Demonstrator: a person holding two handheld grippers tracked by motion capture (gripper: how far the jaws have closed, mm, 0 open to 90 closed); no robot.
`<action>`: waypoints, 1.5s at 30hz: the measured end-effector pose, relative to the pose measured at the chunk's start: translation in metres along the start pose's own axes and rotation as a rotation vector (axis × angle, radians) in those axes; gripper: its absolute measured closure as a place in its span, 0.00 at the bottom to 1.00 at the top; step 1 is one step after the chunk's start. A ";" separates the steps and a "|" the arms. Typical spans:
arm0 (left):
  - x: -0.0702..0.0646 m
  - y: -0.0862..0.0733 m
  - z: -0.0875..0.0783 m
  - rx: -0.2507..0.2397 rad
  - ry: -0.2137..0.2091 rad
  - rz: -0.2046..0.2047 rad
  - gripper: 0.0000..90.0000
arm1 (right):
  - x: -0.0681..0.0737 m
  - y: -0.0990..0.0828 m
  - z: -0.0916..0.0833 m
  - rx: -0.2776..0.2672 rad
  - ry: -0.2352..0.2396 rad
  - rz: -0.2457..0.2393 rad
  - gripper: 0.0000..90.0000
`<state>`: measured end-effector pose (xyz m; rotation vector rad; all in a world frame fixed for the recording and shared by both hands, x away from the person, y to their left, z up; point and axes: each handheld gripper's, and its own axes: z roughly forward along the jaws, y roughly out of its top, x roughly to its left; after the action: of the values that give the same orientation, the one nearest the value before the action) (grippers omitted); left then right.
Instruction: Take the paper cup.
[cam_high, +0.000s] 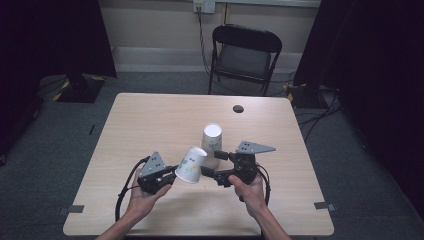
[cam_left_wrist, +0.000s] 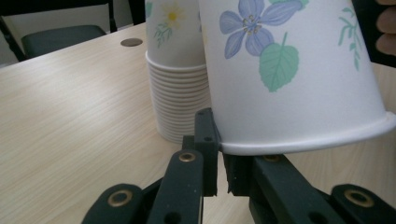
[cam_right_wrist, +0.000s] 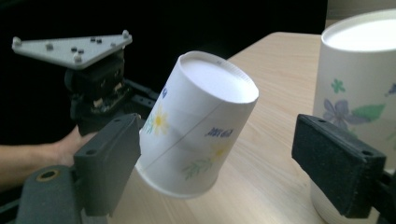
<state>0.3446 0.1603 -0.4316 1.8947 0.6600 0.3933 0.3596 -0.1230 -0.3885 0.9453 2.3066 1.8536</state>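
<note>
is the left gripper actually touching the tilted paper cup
Touching. In the left gripper view the left gripper has its fingers pinched shut on the rim of the tilted paper cup.

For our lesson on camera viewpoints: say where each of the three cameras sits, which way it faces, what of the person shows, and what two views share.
High view: above the person's side, looking forward and down at the table; both forearms and each hand-held gripper show.
Left gripper view: rides the left hand-held gripper, facing the stack of cups; jaws pinch the tilted cup rim.
Right gripper view: rides the right hand-held gripper, open, facing the person's left hand.
Both gripper views share the tilted cup and stack.
</note>
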 end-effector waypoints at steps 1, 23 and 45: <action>0.001 0.000 0.000 0.010 0.007 0.005 0.95 | 0.000 -0.001 0.000 0.009 -0.009 -0.009 0.19; 0.009 -0.017 0.027 0.215 -0.014 0.028 0.95 | 0.018 -0.001 0.027 0.118 -0.067 -0.222 0.66; 0.001 -0.013 0.027 0.228 -0.091 0.030 0.96 | 0.017 -0.014 0.026 0.227 -0.157 -0.387 0.68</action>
<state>0.3571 0.1452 -0.4550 2.1274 0.6381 0.2568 0.3499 -0.0931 -0.4026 0.5776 2.4228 1.3444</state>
